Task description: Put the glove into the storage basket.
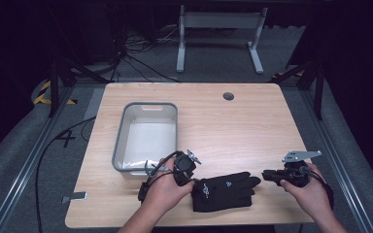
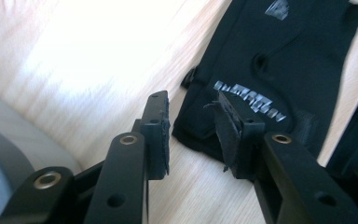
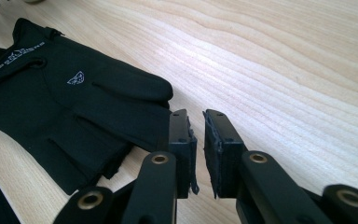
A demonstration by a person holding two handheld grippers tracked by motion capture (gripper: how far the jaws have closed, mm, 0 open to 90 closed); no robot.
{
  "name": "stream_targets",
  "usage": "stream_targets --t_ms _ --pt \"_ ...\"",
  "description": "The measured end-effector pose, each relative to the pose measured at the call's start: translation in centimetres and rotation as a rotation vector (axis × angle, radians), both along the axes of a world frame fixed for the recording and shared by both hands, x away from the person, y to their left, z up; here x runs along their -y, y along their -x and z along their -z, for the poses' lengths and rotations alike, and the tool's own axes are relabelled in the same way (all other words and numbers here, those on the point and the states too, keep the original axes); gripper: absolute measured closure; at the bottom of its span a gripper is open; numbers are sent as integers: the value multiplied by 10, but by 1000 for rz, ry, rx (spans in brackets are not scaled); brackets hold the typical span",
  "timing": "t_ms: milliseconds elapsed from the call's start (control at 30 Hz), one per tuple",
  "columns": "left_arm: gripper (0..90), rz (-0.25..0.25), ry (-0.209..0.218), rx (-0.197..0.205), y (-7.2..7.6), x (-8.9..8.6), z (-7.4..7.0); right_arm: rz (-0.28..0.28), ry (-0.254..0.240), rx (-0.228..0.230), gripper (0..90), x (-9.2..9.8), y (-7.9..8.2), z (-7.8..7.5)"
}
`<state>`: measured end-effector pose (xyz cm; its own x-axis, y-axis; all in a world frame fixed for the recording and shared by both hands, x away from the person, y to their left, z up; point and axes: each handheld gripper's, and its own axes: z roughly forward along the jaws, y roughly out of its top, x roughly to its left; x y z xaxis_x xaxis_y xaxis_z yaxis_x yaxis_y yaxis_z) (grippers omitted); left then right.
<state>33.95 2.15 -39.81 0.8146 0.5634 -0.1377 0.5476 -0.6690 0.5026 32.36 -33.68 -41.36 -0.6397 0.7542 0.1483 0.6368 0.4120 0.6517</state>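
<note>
Progress as I read it: early stage. The black glove (image 1: 225, 191) lies flat on the wooden table (image 1: 233, 126), lower centre of the high view, between my two grippers. Likely job is getting it into the tray; I'd say nothing is placed yet, so grasp, lift and drop are all left.

Left to right in the high view:

- Grey plastic tray (image 1: 121, 136), centre-left of the frame, sitting on the table. Inside looks bare, pale floor visible; its near end is partly behind my left hand, so I can't vouch for that corner.
- Left gripper (image 1: 187, 170), lower centre, just below the tray's near right corner and at the glove's cuff end. In the left gripper view its jaws stand apart with bare wood between the pads; the glove cuff (image 2: 261, 70) with its white lettering sits just beyond the tips, upper right of that frame. Not gripping anything.
- Glove: fingers point right, cuff left.
- Right gripper (image 1: 268, 174), lower right, just off the glove's fingertips. In the right gripper view (image 3: 196, 140) the jaws have a narrow gap with nothing in it; the glove fingers (image 3: 98, 135) lie at left of the frame, just beside the left jaw, and I can't tell whether they touch it. Nothing clamped.
</note>
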Motion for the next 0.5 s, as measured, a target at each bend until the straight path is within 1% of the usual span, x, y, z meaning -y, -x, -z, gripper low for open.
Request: stream_targets --t_ms 133,167,333,433,500 --pt "632 40 34 12 2 5 -7 12 -11 13 812 6 1 -2" --pt "631 43 35 18 3 7 -8 17 -17 16 811 7 1 -2" --pt "610 66 42 21 4 13 -12 35 -34 20 790 15 2 -2" --pt "596 77 45 18 5 16 -13 45 -43 22 770 19 2 -2" --pt "585 85 51 12 6 19 -13 47 -44 10 760 21 0 0"
